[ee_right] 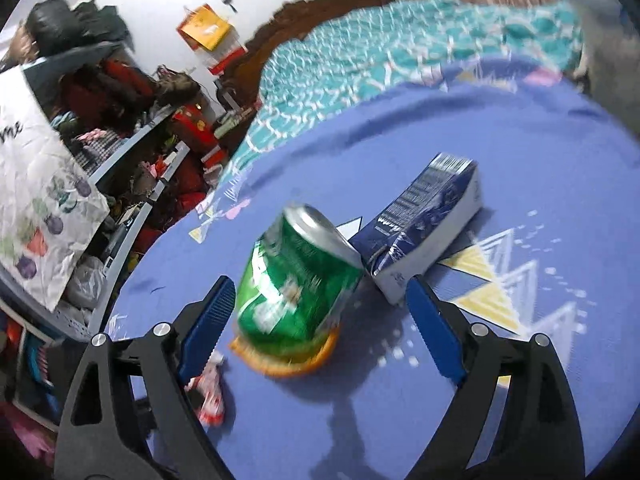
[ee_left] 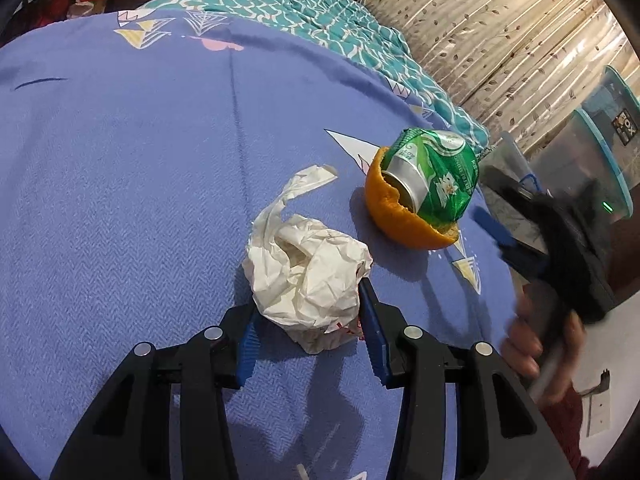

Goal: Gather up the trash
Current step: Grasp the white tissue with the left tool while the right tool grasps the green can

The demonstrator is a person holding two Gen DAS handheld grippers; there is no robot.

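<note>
Left wrist view shows the left gripper [ee_left: 308,320] squeezing a crumpled white paper ball [ee_left: 308,276] between its blue pads, so the paper can be picked up off the purple blanket [ee_left: 120,160]. Right wrist view shows the right gripper [ee_right: 320,328] spread wide with nothing held, one pad on each side of the crushed green can [ee_right: 296,280], probably to grab it. That can sits on an orange peel [ee_right: 288,362], touching a blue carton [ee_right: 420,232] lying on the blanket.

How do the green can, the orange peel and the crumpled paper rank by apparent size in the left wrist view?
1. Crumpled paper, though it is nearest the camera, so its lead is unsure.
2. Green can and orange peel: they look alike, and the can hides part of the peel.
</note>
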